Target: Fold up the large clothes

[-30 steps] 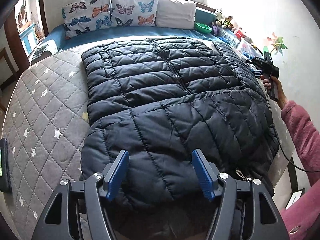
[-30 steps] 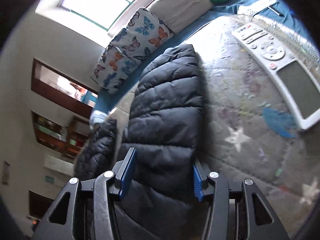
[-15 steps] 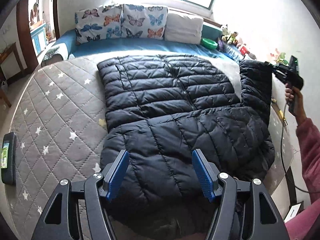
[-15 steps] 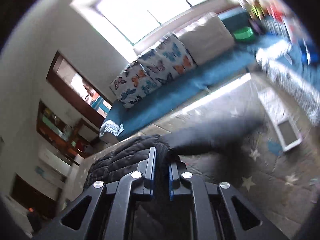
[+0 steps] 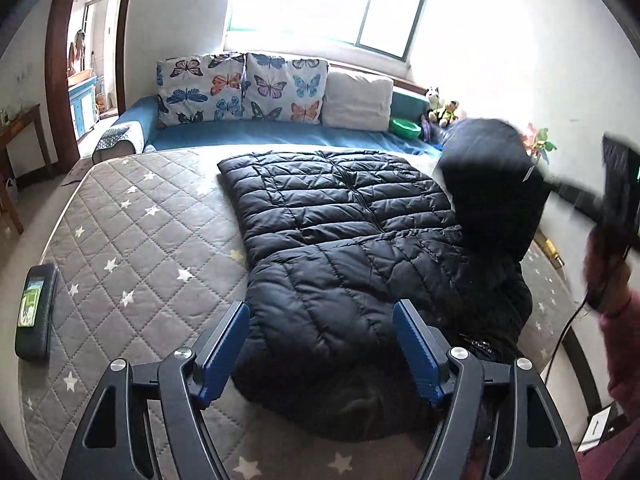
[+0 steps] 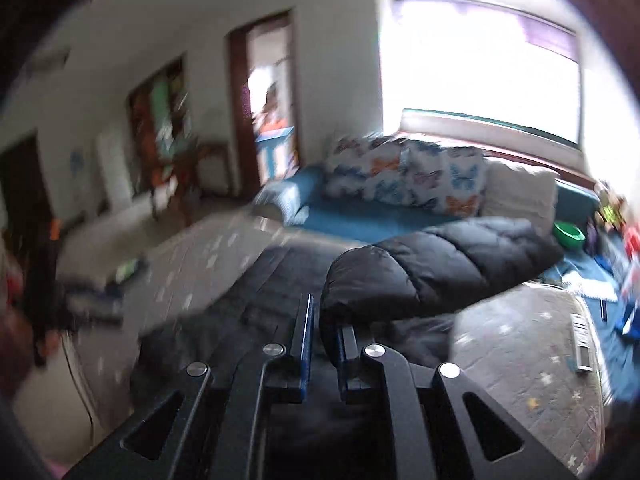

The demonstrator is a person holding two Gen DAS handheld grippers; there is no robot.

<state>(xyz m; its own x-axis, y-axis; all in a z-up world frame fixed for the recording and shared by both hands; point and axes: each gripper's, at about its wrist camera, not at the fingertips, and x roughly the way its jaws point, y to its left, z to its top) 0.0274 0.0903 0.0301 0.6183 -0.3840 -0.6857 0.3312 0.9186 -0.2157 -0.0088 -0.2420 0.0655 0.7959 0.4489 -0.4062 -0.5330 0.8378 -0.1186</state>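
A black quilted puffer jacket point(image 5: 344, 240) lies zipped and flat on the grey star-patterned mattress point(image 5: 132, 248), its sleeve point(image 6: 440, 264) raised off the bed, pinched in the right gripper point(image 6: 322, 328). The left gripper point(image 5: 320, 344) hovers over the hem, jaws opening, nothing between them. A green bowl point(image 5: 406, 127) sits on the blue bench; its contents can't be made out

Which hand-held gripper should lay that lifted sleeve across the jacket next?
The right hand-held gripper: it is shut on the raised sleeve. The left hand-held gripper, jaws opening, grips nothing over the jacket.
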